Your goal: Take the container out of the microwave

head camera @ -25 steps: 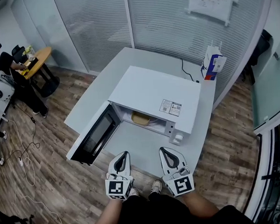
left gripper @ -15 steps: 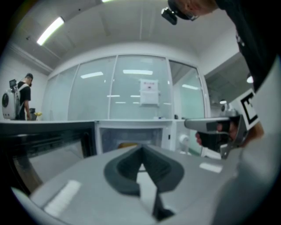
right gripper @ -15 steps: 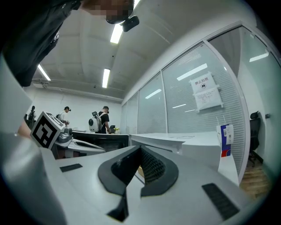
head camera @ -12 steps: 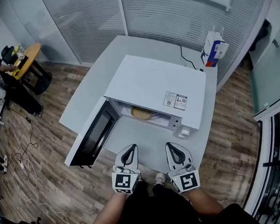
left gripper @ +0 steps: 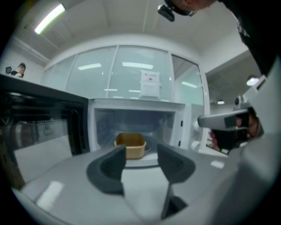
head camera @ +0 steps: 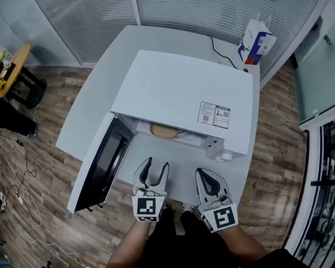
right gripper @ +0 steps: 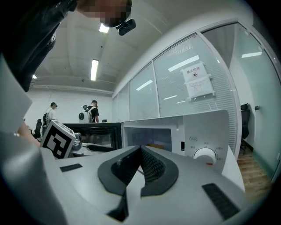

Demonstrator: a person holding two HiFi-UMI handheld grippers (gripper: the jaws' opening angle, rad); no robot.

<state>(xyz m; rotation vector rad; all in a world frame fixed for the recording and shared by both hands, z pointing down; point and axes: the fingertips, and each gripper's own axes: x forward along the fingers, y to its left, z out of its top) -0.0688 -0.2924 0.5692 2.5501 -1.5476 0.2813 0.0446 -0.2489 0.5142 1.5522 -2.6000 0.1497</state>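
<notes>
Both grippers held low before person's body, side by side, pointing nearly level at front of microwave (head camera: 182, 96). Left gripper (head camera: 151, 166) lined up with open cavity; jaws partly apart and opening, nothing between them (container only seen through gap, farther back). Right gripper (head camera: 207, 173) faces panel with knob (right gripper: 205, 154); jaws pressed together, empty. Brown container (left gripper: 130, 145) sits inside microwave, near middle of cavity, well apart from both grippers. Door (head camera: 102, 162) swung open to left.
</notes>
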